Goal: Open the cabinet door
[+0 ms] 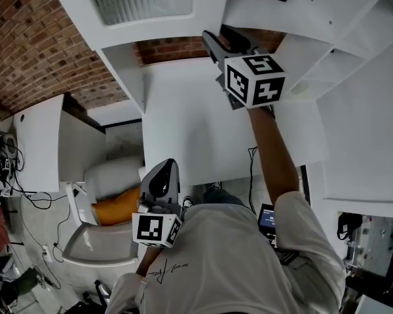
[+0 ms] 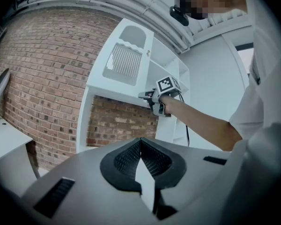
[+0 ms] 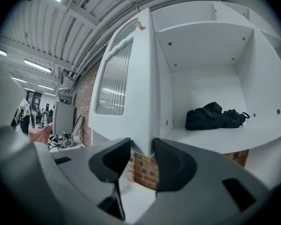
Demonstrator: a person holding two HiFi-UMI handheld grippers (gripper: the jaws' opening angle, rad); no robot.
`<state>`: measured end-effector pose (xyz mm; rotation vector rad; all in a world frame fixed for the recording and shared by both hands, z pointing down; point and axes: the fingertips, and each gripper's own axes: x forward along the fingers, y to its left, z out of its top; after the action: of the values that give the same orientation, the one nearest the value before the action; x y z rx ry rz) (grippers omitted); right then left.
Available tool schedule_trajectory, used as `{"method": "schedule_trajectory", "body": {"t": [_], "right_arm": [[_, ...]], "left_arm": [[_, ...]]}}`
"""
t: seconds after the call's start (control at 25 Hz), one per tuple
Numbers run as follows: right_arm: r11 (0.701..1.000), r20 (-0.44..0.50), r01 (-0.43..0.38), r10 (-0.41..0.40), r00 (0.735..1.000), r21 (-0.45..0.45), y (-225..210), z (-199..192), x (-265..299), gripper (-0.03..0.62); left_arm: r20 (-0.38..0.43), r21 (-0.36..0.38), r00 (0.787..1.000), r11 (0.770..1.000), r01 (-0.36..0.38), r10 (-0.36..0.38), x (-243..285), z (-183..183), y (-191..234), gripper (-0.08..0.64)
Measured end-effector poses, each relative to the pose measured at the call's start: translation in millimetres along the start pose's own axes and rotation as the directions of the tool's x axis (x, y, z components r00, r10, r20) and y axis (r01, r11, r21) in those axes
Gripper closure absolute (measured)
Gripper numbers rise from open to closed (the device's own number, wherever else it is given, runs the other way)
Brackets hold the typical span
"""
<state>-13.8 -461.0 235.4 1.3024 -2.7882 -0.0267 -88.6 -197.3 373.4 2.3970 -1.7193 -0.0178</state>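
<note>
The white cabinet door (image 3: pixel 131 102) with a ribbed glass panel (image 3: pixel 113 76) stands swung out from the cabinet, seen almost edge-on in the right gripper view. My right gripper (image 3: pixel 143 149) is raised at arm's length, and its jaws straddle the door's lower corner with a pad against each face. In the head view the right gripper (image 1: pixel 217 36) is at the door (image 1: pixel 144 5) edge, and it also shows in the left gripper view (image 2: pixel 147 96). My left gripper (image 1: pixel 162 170) hangs low by the body, its jaws (image 2: pixel 140 144) together and empty.
The open cabinet shelf (image 3: pixel 225 137) holds a black crumpled bundle (image 3: pixel 214 116). A brick wall (image 2: pixel 47 69) is behind the cabinet. Below are a white counter (image 1: pixel 203 129), a white seat with an orange cushion (image 1: pixel 118 207), and cables (image 1: pixel 3 169) on the floor at left.
</note>
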Motion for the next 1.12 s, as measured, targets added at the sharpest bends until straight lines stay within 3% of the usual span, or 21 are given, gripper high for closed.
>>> {"method": "schedule_trajectory", "body": {"t": [0.28,1.12], "right_arm": [[1.000,-0.001,0.003,-0.003,1.000,0.009,5,-2,-11,0.442],[1.000,-0.009,-0.012,0.012,1.000,0.009,27,-3,-44,0.477]], "left_arm": [[-0.002,0.064,1.000,0.998,0.008,-0.008,-9,-1,-9,0.543],[0.003,0.065,0.997,0.995,0.079,-0.080,-24,0,-24,0.543]]}}
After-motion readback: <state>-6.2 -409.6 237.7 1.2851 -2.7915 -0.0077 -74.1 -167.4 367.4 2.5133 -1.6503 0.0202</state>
